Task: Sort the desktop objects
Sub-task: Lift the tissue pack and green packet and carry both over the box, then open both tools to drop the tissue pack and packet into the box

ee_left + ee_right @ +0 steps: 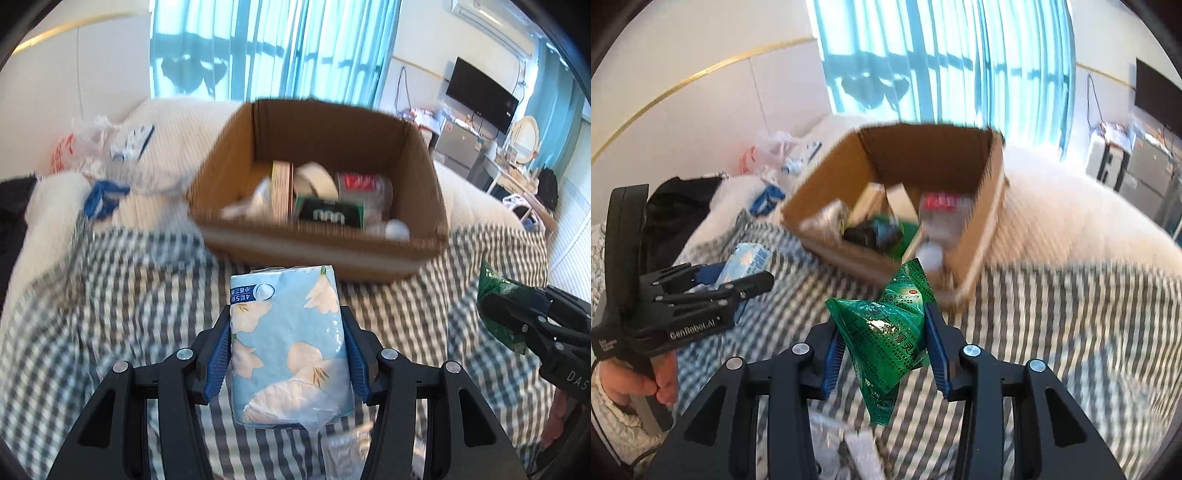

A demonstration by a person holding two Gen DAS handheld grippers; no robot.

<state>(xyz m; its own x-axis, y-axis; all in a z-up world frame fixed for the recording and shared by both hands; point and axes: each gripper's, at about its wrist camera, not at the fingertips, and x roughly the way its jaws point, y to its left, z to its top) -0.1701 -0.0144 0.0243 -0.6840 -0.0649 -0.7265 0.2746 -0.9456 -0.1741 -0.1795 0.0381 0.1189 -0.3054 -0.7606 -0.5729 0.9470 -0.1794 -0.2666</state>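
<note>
I work over a bed: a grey-and-white checked cloth (pixel 110 295) covers the near part, white bedding (pixel 173 122) lies beyond. Blue curtains (pixel 273 48) hang behind, and a dark screen (pixel 480 94) is mounted on the wall to the right. One open cardboard box (pixel 421 184) sits on the bed ahead of both grippers, with several blurred items inside; I make out a tape roll (pixel 317 179) and a dark green box (pixel 330 214). My left gripper (pixel 288 347) clamps one blue tissue pack (pixel 288 339) above the cloth. My right gripper (pixel 884 345) pinches one crumpled green packet (pixel 886 332), also lifted clear, just short of the box. Plastic bags (pixel 96 147) lie far left.
</note>
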